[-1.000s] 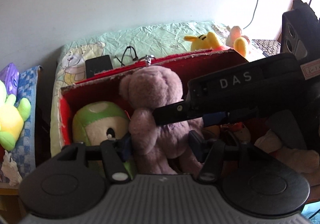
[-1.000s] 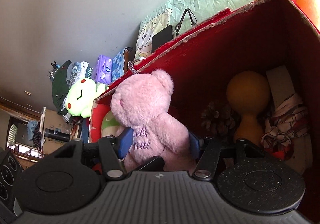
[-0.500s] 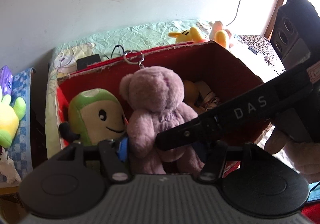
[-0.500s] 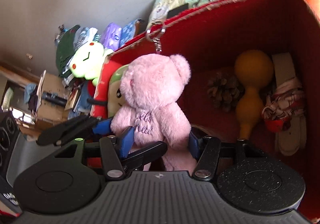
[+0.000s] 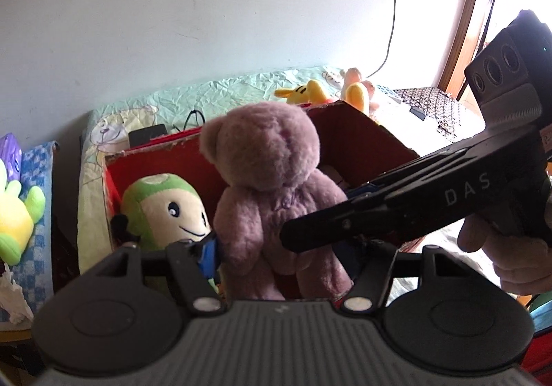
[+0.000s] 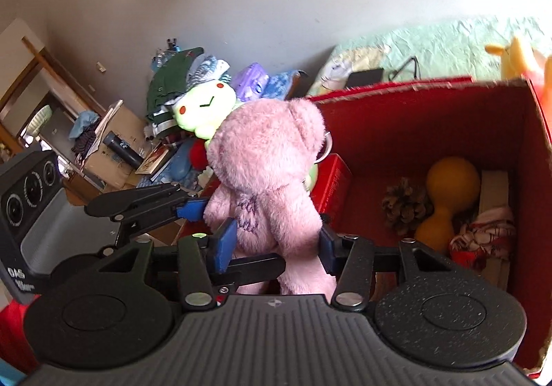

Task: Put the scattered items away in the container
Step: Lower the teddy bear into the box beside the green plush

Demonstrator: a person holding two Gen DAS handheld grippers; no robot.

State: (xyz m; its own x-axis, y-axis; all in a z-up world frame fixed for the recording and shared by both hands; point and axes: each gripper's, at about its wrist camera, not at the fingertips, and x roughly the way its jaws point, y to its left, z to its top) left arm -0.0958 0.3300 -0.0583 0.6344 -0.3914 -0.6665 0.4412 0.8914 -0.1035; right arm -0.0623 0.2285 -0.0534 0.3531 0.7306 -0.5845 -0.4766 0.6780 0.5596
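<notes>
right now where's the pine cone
In the right wrist view, the pine cone lies on the floor of the red box, right of the pink bear and touching the orange gourd-shaped toy.

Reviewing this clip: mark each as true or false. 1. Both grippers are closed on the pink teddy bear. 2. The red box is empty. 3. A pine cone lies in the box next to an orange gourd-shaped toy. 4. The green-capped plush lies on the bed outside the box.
1. True: the left gripper and right gripper both clamp the pink teddy bear.
2. False: the red box already holds several things.
3. True: the pine cone sits beside the orange gourd-shaped toy.
4. False: the green-capped plush sits inside the box.
</notes>
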